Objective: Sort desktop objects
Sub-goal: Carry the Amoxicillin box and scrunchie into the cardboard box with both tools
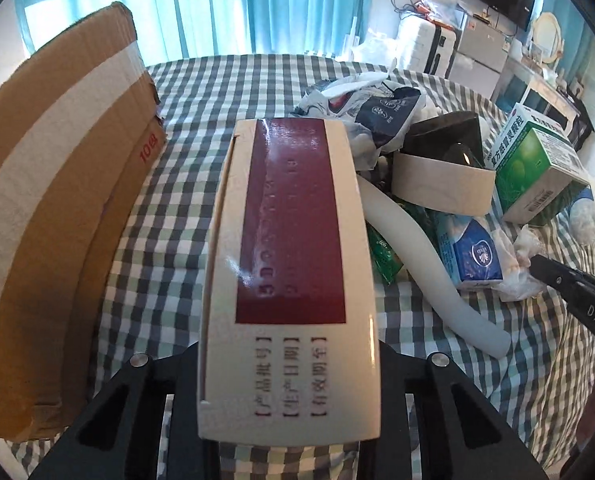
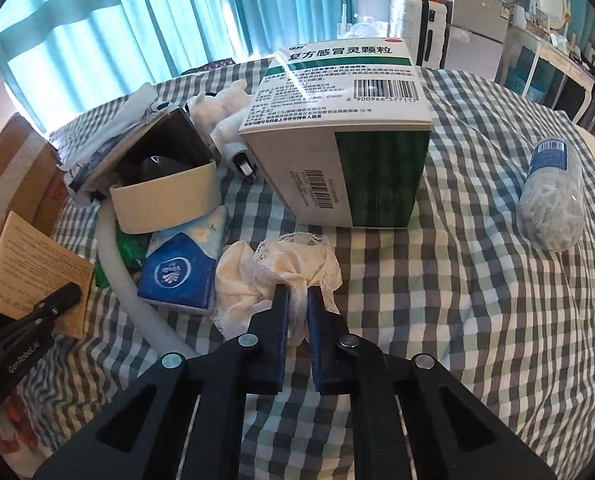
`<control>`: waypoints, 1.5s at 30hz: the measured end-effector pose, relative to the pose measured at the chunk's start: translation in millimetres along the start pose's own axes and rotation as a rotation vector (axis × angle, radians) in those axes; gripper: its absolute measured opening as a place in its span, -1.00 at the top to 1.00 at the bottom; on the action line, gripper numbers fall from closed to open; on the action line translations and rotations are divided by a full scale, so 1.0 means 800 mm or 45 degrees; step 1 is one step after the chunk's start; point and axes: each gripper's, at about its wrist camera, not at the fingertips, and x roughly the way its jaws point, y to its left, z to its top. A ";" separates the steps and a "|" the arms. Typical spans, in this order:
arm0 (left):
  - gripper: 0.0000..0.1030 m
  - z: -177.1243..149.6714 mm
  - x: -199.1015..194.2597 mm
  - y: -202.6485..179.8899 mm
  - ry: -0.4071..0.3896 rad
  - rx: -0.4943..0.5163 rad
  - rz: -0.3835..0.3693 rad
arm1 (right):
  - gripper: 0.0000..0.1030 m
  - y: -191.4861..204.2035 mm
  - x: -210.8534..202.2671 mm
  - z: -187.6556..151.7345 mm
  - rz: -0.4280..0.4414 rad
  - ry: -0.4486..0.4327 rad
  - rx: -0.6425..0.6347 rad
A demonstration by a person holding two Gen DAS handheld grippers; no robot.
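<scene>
Your left tongs (image 1: 289,420) grip a cream carton with a maroon panel (image 1: 289,240), held above the checked tabletop (image 1: 169,280). Its long axis runs away from the camera, the printed end nearest the tongs and the far end towards the curtains. Your right tongs (image 2: 297,296) are closed on a white lace-edged cloth (image 2: 257,268) that lies on the tabletop.

Just left of the cloth sits a blue tissue pack (image 2: 181,276), and a white tube (image 2: 117,264) curves past it. Behind these stand an open black box with a cream band (image 2: 165,184) and a green and white medicine box (image 2: 345,152). A plastic bottle (image 2: 553,200) lies well to the right. A cardboard box (image 1: 57,200) stands at the left edge.
</scene>
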 end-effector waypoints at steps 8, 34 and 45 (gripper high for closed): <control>0.43 0.016 -0.026 -0.003 -0.042 0.011 0.003 | 0.86 0.007 -0.029 -0.008 0.076 -0.055 0.045; 0.42 0.043 -0.212 0.052 -0.354 0.066 -0.058 | 0.86 0.128 -0.228 -0.014 0.232 -0.364 -0.054; 0.43 0.069 -0.259 0.129 -0.413 0.003 0.004 | 0.86 0.225 -0.270 0.013 0.342 -0.413 -0.178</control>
